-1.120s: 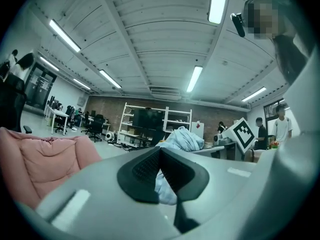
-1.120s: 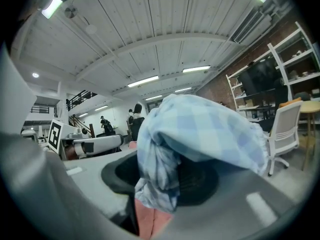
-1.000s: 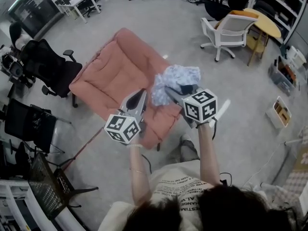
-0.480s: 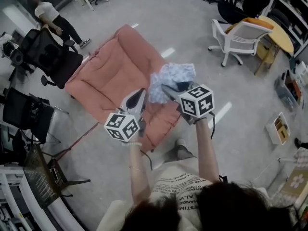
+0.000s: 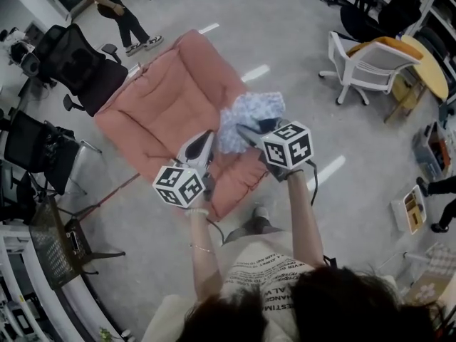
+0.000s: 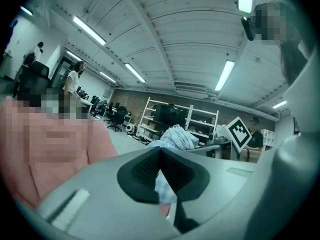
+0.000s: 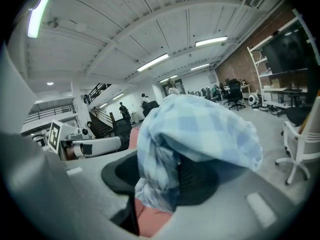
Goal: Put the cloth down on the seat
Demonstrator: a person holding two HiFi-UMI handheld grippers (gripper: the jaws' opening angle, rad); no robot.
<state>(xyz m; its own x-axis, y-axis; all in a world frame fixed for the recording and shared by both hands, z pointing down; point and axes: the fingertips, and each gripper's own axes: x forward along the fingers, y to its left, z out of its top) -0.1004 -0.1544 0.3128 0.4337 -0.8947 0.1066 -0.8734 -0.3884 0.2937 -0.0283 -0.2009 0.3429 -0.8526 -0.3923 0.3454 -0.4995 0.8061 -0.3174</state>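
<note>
cloth (image 5: 249,114), a shapeless bunch, clenched in right gripper (image 5: 246,130) over seat (image 5: 160,109); left gripper (image 5: 206,140) closed, empty.

Pink seat (image 5: 164,109) free, black chair (image 5: 82,66) alongside

The cloth (image 5: 253,112) is checked in pale blue and white. The padded seat (image 5: 164,105) is salmon pink, the floor (image 5: 285,27) grey. The office chair (image 5: 82,70) is black, the swivel chair (image 5: 367,61) white.
</note>
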